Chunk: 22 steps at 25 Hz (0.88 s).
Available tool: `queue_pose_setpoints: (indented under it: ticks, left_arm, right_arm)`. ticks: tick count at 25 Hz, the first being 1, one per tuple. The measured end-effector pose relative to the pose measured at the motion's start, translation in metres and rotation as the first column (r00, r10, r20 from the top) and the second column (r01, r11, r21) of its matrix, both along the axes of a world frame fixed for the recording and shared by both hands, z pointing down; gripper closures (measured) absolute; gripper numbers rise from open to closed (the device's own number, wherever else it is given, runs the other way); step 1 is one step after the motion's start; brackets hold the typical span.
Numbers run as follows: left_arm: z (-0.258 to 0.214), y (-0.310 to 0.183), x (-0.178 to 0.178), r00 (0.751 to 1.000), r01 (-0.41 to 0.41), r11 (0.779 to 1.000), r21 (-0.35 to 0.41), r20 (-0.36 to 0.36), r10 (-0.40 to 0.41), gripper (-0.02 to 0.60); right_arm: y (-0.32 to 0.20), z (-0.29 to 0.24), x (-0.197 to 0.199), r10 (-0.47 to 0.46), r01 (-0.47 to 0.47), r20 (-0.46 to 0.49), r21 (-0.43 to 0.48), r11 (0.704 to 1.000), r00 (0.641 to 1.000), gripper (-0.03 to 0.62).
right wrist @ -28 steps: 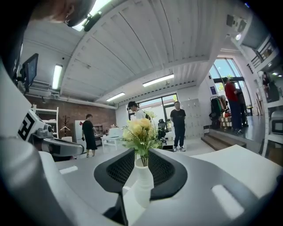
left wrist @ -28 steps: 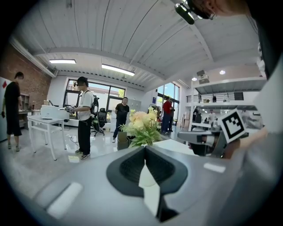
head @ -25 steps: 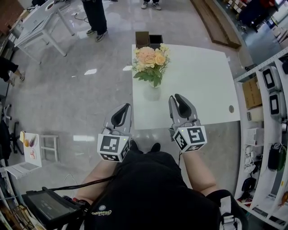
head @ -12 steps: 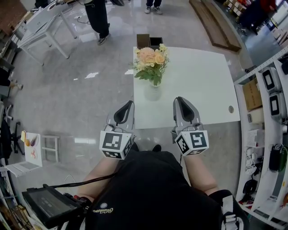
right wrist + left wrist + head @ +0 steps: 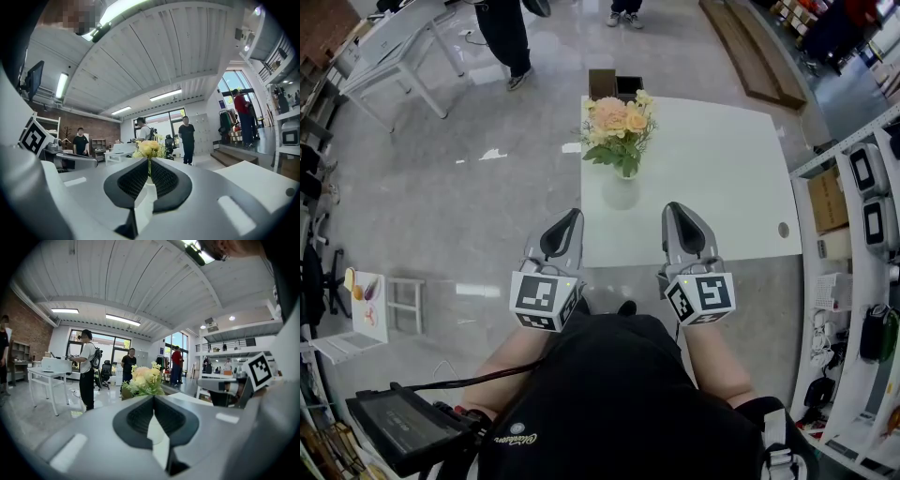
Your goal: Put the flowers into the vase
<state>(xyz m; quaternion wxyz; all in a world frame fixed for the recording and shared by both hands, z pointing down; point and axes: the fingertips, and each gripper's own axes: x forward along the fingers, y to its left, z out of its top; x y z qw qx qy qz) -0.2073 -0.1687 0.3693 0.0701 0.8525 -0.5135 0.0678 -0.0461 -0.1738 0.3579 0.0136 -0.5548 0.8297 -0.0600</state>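
A bunch of peach and yellow flowers [image 5: 617, 127] with green leaves stands upright in a white vase [image 5: 620, 192] near the left edge of the white table [image 5: 722, 178]. Both grippers hang at the table's near edge, short of the vase, one on each side of it. My left gripper [image 5: 569, 222] is shut and empty, and the flowers [image 5: 143, 380] show beyond its jaws. My right gripper [image 5: 677, 214] is closing, its jaws almost together with nothing between them. The flowers [image 5: 149, 149] sit straight ahead of the right gripper [image 5: 149, 165].
Two open boxes [image 5: 612, 82] stand on the floor at the table's far edge. A white desk [image 5: 384, 47] and a standing person [image 5: 502, 33] are at the upper left. Shelving [image 5: 862, 206] runs along the right. A small white stool [image 5: 394, 305] is at the left.
The right gripper's jaws, apart a second ago, have come almost together, and it shifted slightly up the picture. The left gripper has stayed put and shut.
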Motion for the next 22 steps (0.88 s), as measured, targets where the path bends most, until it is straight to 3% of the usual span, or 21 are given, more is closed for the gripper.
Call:
queue_pose_setpoints:
  ticks: [22]
  left_arm:
    - [0.0037,-0.0027,0.0048,1.000,-0.006,1.000,-0.003,0.001,0.006,0.574]
  right_arm:
    - [-0.0037,0.0079,0.0020,-0.005,0.005,-0.010,-0.017,1.000,1.000,0.585]
